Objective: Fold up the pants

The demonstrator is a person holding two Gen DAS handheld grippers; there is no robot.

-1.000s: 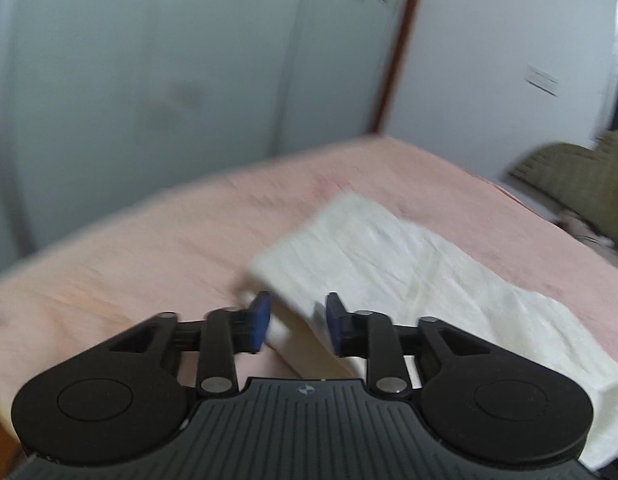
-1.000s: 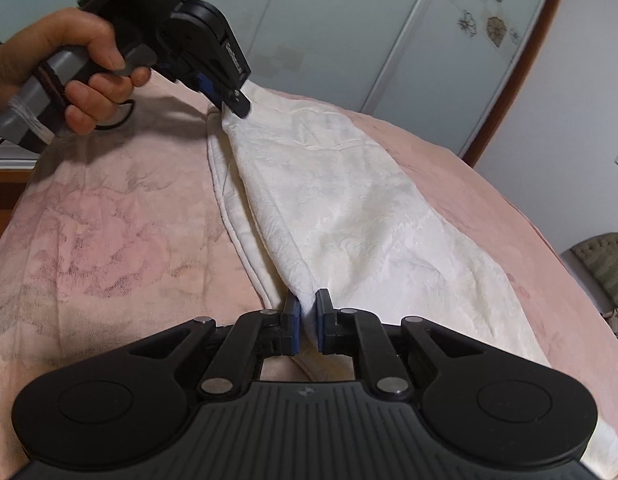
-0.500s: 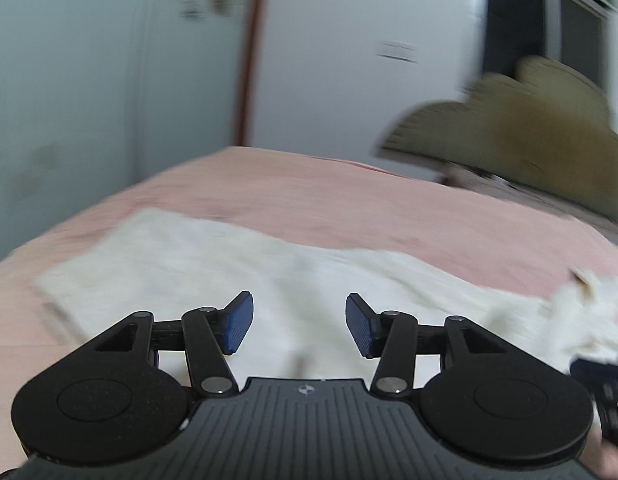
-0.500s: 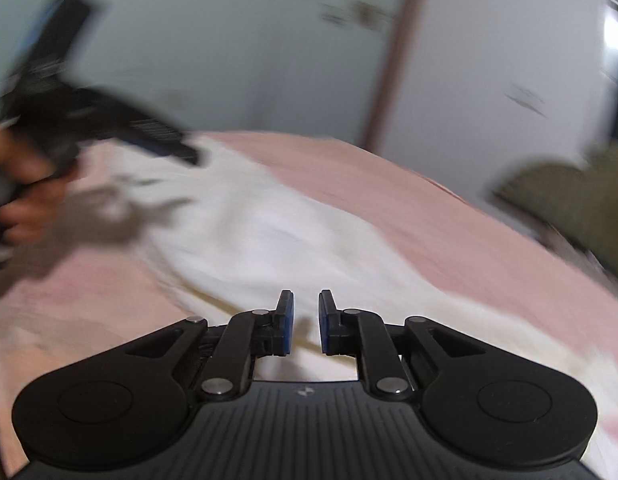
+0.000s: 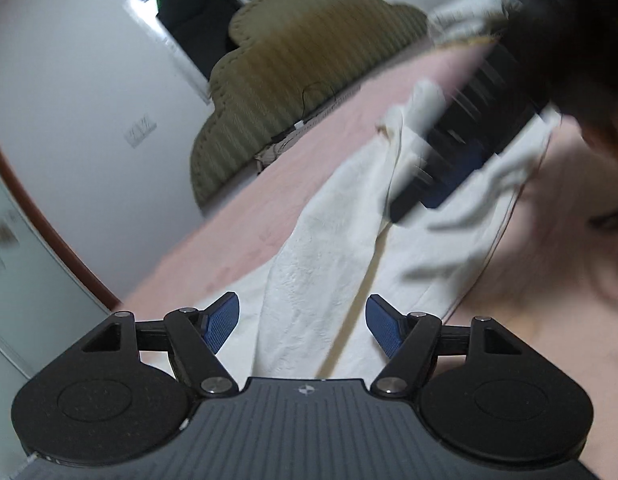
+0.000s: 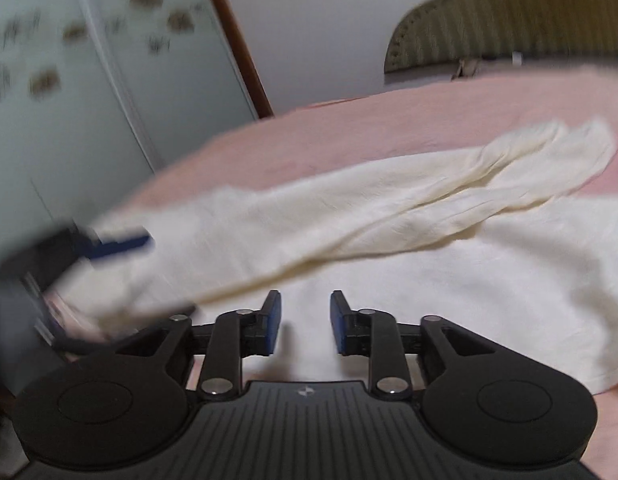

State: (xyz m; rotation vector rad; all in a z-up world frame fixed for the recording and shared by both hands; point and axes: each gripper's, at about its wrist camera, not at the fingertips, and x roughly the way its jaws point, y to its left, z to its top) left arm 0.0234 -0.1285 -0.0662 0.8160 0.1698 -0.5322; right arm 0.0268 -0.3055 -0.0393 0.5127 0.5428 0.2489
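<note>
The white pants (image 5: 329,264) lie spread on the pink bed, one leg folded over the other (image 6: 349,216). My left gripper (image 5: 303,320) is open and empty, just above the cloth. My right gripper (image 6: 305,320) is open and empty, low over the white fabric. The right gripper shows blurred at the upper right of the left wrist view (image 5: 469,152). The left gripper shows blurred at the left edge of the right wrist view (image 6: 77,248), beside the end of the folded leg.
The pink bedsheet (image 6: 389,128) covers the bed. An olive padded headboard (image 5: 293,80) stands at the far end. Pale wardrobe doors (image 6: 89,80) and a white wall stand behind the bed.
Both grippers swung round toward the headboard end. The right gripper let go of the pants and opened. The left gripper opened wider. One leg now lies across the other.
</note>
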